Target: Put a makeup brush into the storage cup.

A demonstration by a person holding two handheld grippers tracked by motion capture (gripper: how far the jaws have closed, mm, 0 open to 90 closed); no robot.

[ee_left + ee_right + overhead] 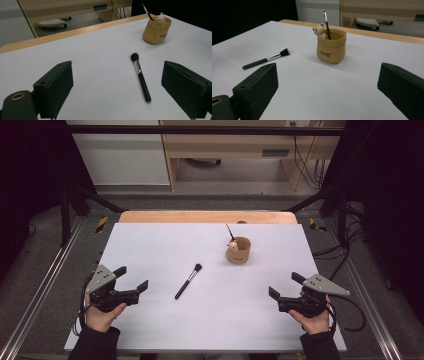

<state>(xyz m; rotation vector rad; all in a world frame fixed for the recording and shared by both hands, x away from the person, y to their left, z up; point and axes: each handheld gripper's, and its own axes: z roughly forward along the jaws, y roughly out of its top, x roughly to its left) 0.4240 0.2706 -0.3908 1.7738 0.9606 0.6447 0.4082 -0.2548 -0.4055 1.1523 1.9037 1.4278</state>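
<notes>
Grey floor and pale wooden furniture lie beyond the desk (pixel 150 245), whose top is covered by a white sheet with a strip of wood showing along the far edge. Black frame bars stand at both sides.

Near the front left corner a hand (pixel 100 317) holds the left tongs (pixel 134 277), jaws spread wide apart with nothing between them, hovering low over the white sheet. Near the front right corner the other hand (pixel 315 320) holds the right tongs (pixel 286 285), jaws likewise spread and empty. Each carries a grey three-cornered plate on top and trails a black cable.

A tan pouch-shaped holder (pixel 238 250) stands upright on the far right part of the sheet, well apart from both tongs. It has small lettering on its side and a little cream bear figure (pixel 319 30) at its rim. A thin dark brush (pixel 327 21) leans inside it, handle up.

A makeup brush (pixel 188 281) lies flat near the middle of the desk, between the two tongs and nearer the left one. Its black handle points toward the person, its silver ferrule and dark bristles toward the holder.
</notes>
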